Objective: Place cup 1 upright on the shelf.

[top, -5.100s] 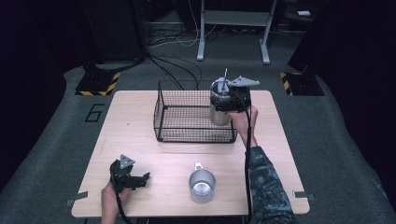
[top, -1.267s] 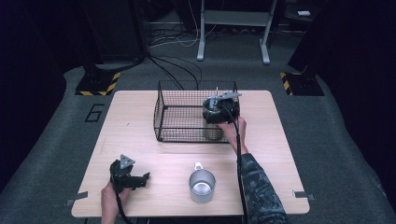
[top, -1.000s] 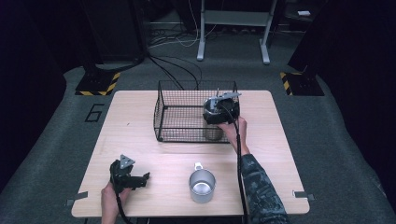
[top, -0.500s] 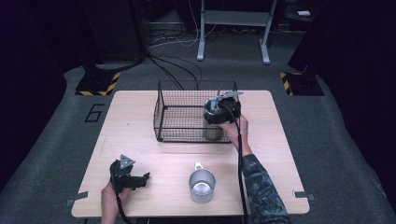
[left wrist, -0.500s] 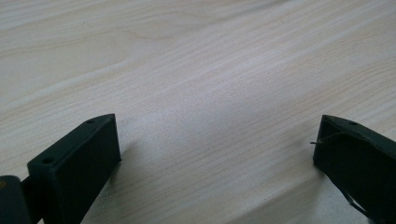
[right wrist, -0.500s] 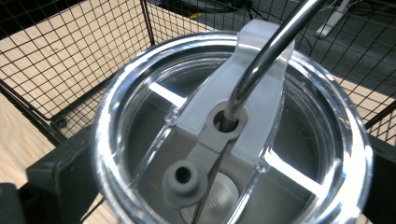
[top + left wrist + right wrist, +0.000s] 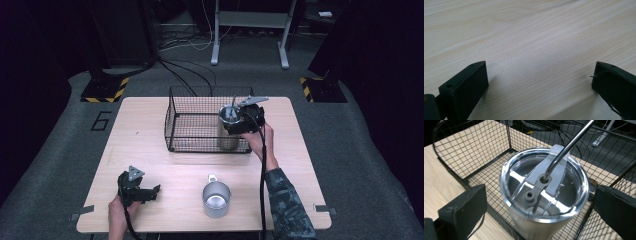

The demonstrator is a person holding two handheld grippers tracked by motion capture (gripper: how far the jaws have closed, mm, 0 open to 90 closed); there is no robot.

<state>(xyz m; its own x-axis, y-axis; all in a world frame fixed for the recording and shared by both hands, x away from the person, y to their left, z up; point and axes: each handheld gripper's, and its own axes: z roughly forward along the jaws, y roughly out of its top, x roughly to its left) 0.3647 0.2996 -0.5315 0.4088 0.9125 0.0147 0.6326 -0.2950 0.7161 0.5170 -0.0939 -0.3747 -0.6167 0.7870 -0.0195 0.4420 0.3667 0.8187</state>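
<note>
The polished steel tumbler with its clear lid and metal straw (image 7: 545, 195) stands in the near right corner of the black wire basket (image 7: 192, 122), and I judge it rigid, fairly heavy and slick, best taken round the body below the lid, never by the straw. My right gripper (image 7: 541, 212) hangs above it, jaws spread wide on either side. My left gripper (image 7: 539, 87) rests low over the pale wooden table (image 7: 150, 155), jaws apart, empty.

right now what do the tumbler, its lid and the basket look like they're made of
The tumbler looks like brushed stainless steel, going by its dull silver sheen. Its lid seems to be clear plastic, since the inside shows through. The basket looks like thin black-coated metal wire in an open grid.
</note>
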